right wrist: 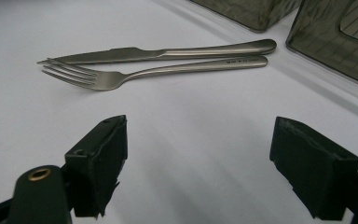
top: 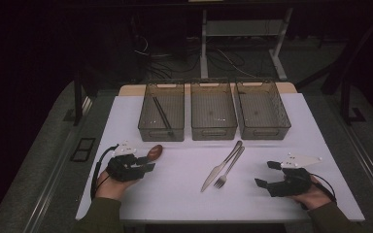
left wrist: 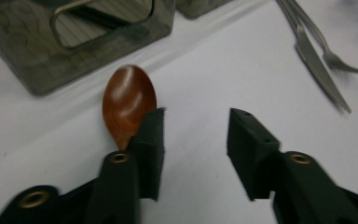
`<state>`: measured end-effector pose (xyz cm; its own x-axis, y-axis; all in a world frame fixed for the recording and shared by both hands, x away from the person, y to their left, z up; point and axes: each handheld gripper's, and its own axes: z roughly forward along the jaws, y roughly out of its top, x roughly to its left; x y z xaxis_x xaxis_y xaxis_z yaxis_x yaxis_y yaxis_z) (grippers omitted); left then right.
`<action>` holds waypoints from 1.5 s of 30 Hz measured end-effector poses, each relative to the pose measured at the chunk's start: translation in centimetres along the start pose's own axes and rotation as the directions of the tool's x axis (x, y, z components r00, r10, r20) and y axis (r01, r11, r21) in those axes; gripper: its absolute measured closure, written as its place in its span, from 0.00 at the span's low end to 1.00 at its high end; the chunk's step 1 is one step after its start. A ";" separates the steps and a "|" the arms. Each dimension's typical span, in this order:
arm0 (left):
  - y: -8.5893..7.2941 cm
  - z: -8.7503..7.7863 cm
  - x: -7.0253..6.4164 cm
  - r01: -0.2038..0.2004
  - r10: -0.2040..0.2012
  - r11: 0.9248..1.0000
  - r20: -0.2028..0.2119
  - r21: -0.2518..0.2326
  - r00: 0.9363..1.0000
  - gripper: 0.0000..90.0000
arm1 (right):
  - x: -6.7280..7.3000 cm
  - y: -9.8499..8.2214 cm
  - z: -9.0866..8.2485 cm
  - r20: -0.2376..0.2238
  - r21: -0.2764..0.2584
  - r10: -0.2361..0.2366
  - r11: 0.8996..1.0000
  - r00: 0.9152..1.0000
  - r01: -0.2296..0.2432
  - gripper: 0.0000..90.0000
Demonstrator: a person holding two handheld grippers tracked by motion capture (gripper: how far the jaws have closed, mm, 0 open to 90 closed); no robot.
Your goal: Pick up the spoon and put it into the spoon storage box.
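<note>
spoon (left wrist: 129,105) handle hidden behind left tool's (left wrist: 195,140) jaw

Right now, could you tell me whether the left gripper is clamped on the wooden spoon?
No: in the left gripper view the left gripper has its jaws apart, and the wooden spoon lies on the table beside one jaw, not between them.

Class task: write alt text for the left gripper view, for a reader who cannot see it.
Open black tongs hover over a white table, one jaw overlapping a brown wooden spoon. A smoky plastic bin sits beyond, with a knife and fork far right.
</note>
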<state>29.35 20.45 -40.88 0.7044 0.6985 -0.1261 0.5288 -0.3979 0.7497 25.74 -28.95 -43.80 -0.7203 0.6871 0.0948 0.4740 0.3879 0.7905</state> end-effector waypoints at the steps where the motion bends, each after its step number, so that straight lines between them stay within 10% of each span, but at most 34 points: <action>1: 0.2 0.1 0.0 0.000 0.000 1.000 0.003 -0.007 1.000 0.58 | 0.0 0.0 0.0 0.000 0.001 0.000 1.000 1.000 0.000 0.21; 17: 3.7 2.4 2.0 -0.030 0.030 0.999 0.013 -0.045 0.999 0.36 | -0.3 0.1 0.6 -0.031 -0.029 0.037 0.999 0.999 -0.038 0.16; 29: 3.4 3.1 3.6 -0.007 0.005 0.998 -0.037 -0.064 0.999 0.26 | 0.0 0.1 0.9 -0.040 -0.039 0.038 0.998 0.998 -0.039 0.13; 45: 1.8 5.1 5.2 0.026 -0.022 0.998 -0.069 0.052 0.997 0.23 | -0.3 0.0 0.7 -0.032 -0.018 0.032 0.999 0.999 -0.033 0.04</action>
<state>36.39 20.33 -43.46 0.6581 0.7465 -0.0978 0.5706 -0.4099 0.7116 26.28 -28.73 -44.27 -0.7205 0.6793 0.1395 0.4883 0.3541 0.7976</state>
